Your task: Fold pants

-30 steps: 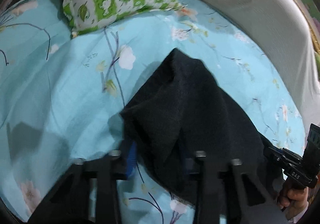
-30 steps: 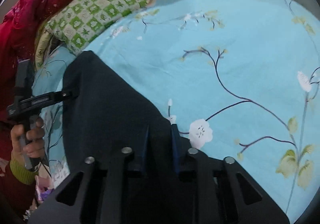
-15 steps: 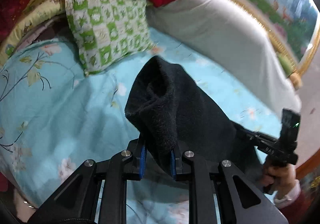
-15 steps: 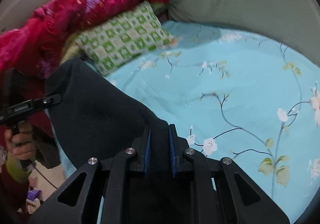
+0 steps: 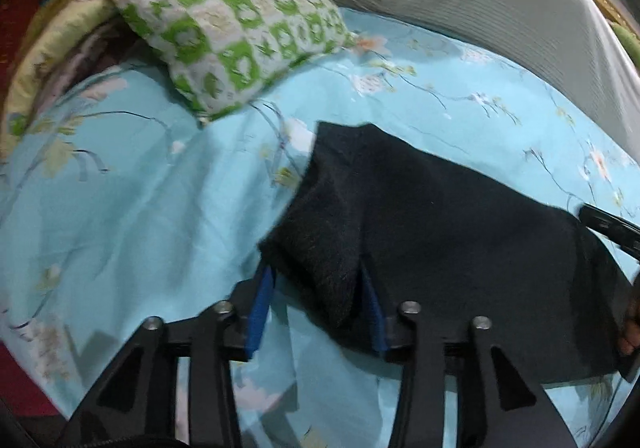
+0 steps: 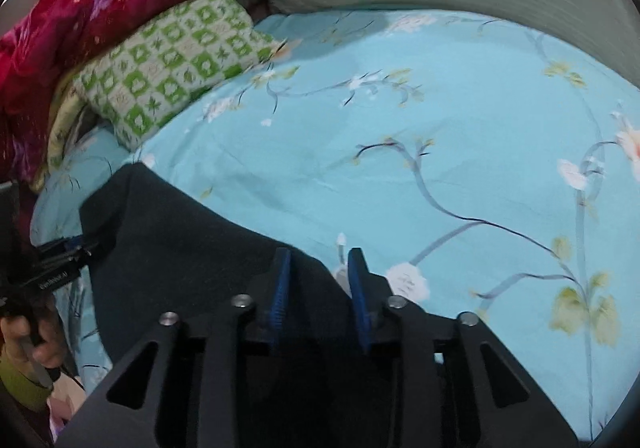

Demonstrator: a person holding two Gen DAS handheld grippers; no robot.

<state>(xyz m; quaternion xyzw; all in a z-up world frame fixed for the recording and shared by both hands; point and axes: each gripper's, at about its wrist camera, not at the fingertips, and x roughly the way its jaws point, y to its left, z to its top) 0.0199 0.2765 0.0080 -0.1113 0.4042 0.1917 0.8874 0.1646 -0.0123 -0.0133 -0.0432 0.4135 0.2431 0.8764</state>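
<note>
The black pants (image 5: 460, 232) lie folded on the light-blue flowered bed sheet (image 5: 140, 208). My left gripper (image 5: 316, 312) is open, its blue pads standing apart on either side of a thick corner fold of the pants. In the right wrist view the pants (image 6: 192, 248) spread to the left, and my right gripper (image 6: 320, 288) is open around their near edge. The right gripper's tip (image 5: 612, 226) shows at the right edge of the left wrist view. The left gripper (image 6: 52, 268) shows at the left of the right wrist view.
A green-and-white checked pillow (image 5: 232, 20) lies at the head of the sheet (image 6: 440, 152). A red quilt (image 6: 100, 8) is piled behind the pillow (image 6: 168, 60). A grey-white padded bed edge (image 5: 500, 0) curves along the far side.
Both grippers were shut on the lifted pants half a second ago. Now the pants lie lower on the sheet and both grippers' jaws have opened.
</note>
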